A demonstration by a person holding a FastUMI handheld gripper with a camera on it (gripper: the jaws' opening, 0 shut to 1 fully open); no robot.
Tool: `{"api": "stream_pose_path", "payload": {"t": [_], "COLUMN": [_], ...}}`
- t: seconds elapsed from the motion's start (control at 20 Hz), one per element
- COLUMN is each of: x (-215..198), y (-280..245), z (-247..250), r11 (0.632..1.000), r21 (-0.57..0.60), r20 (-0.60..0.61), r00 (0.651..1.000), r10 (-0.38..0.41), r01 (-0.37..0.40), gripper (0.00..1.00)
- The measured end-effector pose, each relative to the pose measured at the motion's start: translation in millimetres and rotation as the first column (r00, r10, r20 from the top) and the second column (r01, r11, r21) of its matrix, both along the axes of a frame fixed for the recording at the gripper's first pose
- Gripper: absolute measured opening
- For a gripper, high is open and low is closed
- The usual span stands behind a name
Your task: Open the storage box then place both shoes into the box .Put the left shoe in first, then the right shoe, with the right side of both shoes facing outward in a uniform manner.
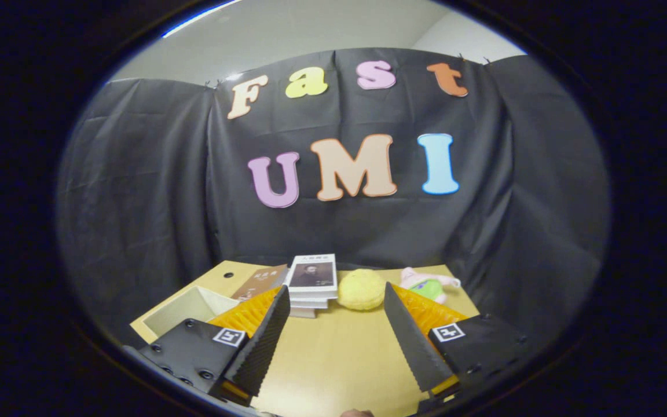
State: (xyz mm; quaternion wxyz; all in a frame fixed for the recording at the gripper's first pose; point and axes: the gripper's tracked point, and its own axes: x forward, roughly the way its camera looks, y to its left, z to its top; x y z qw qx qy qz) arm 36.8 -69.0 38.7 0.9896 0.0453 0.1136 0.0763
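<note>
My gripper (336, 313) is held above the wooden table (333, 359), its fingers spread wide apart with nothing between them. To the left of the left finger (264, 339) stands a white open-topped box (191, 310), partly hidden behind that finger. I cannot tell whether it is the storage box. The tabletop between the fingers is bare.
A stack of books (312, 284) lies beyond the fingers, with a brown book (263, 281) leaning at its left. A yellow fuzzy ball (361, 289) sits right of the stack. A pink and green plush toy (426, 284) lies behind the right finger. Black cloth walls close the table's far side.
</note>
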Motion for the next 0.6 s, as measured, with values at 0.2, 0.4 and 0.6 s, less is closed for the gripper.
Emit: {"api": "stream_pose_path", "payload": {"t": [0.2, 0.4, 0.6], "x": [0, 3, 14], "y": [-42, -61, -70], "z": [4, 3, 6], "r11": [0.997, 0.995, 0.992], "r21": [-0.029, -0.041, -0.025], "r20": [0.066, 0.100, 0.133], "r00": [0.996, 0.991, 0.984], "r10": [-0.065, -0.088, -0.120], "r01": [0.067, 0.093, 0.124], "gripper": [1.00, 1.00, 1.00]}}
